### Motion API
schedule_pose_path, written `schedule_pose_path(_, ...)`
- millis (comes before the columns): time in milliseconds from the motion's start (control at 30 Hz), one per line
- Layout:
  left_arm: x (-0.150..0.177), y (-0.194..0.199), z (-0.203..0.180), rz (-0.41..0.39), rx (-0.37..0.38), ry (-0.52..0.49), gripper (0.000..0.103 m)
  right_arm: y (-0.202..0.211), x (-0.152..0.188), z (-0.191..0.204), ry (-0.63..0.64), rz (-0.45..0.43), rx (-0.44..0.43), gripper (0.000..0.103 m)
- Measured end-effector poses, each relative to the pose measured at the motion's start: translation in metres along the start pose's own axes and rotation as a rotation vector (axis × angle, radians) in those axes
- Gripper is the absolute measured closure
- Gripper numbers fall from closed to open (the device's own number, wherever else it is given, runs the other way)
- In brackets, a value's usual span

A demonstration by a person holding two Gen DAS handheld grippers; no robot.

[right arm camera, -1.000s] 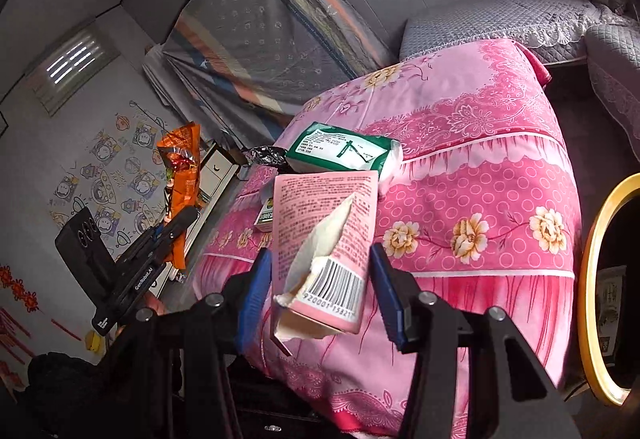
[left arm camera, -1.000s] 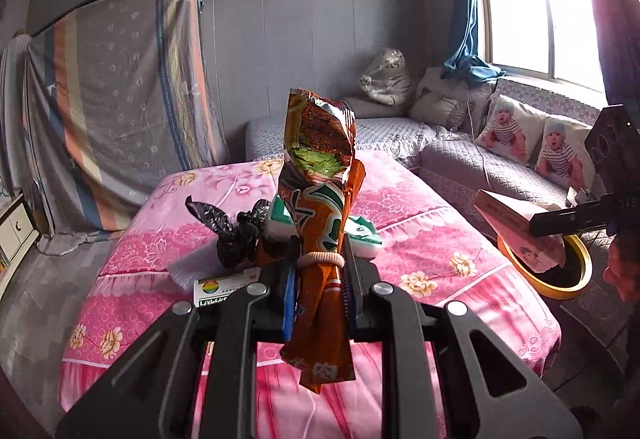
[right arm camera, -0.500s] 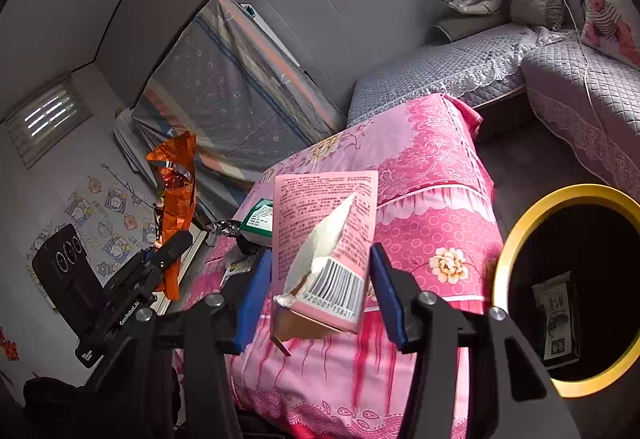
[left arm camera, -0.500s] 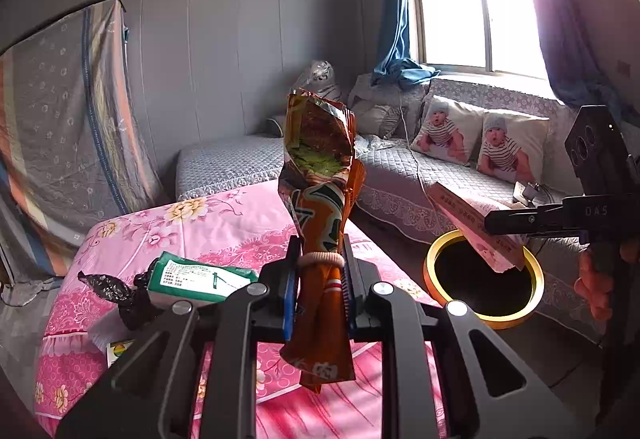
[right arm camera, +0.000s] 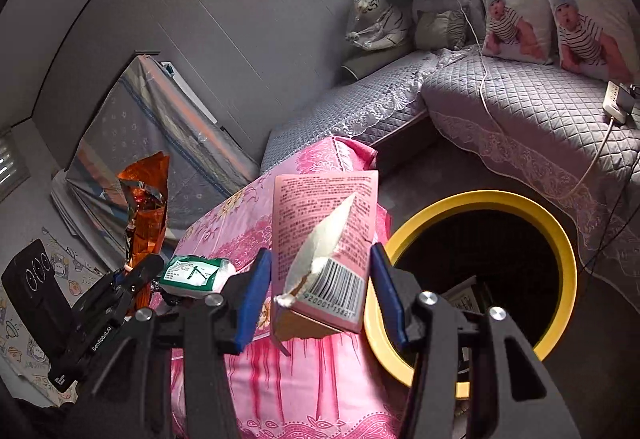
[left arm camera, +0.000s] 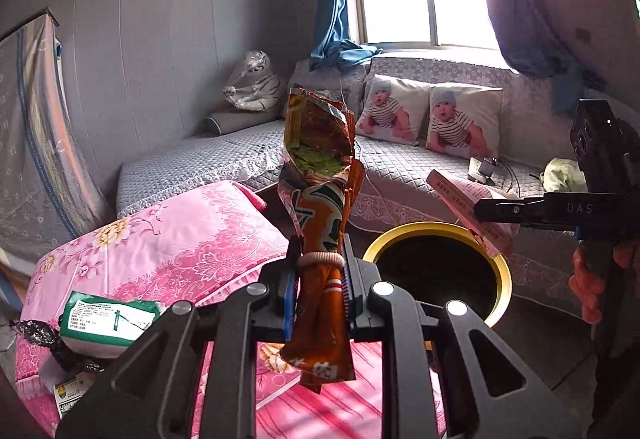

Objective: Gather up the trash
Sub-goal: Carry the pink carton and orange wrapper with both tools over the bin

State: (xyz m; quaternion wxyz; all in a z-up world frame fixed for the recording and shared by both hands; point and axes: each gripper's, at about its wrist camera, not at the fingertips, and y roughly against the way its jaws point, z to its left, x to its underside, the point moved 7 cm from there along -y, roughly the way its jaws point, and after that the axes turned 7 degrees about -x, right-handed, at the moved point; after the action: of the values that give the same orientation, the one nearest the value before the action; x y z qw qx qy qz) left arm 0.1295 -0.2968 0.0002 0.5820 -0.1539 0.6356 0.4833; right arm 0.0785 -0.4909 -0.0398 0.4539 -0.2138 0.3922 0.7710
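My left gripper (left arm camera: 319, 259) is shut on an orange snack bag (left arm camera: 320, 207) tied with a rubber band, held upright above the pink table edge. It also shows in the right wrist view (right arm camera: 146, 215). My right gripper (right arm camera: 318, 279) is shut on a pink carton (right arm camera: 324, 235), held beside the yellow-rimmed black bin (right arm camera: 560, 235). In the left wrist view the carton (left arm camera: 464, 211) hangs over the bin's far rim (left arm camera: 436, 229). A green packet (left arm camera: 108, 323), a black crumpled wrapper (left arm camera: 40, 335) and a small card (left arm camera: 68, 395) lie on the table.
The pink floral tablecloth (left arm camera: 180, 239) covers the table left of the bin. A grey quilted sofa (left arm camera: 420, 167) with baby-print pillows (left arm camera: 460, 119) stands behind the bin. A power strip and cord (right arm camera: 616, 103) lie on the sofa. Some trash lies inside the bin (right arm camera: 468, 295).
Both grippers have swung right from the table toward the bin with their loads. The pink carton now hangs over the bin's rim. Neither grip has changed.
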Motion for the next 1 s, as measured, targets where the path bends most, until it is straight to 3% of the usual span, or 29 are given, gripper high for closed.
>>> schedule_pose_path(500,0.007,-0.062,-0.066,0.06,0.098,-0.064,0.086,-0.002,0.02,-0.078,-0.124,-0.005,0.146,0.055)
schedule_pose_path(1000,0.033,-0.151,-0.098,0.22,0.137,-0.056,0.086,-0.021,0.03,-0.125,-0.245,0.046,0.223,0.053)
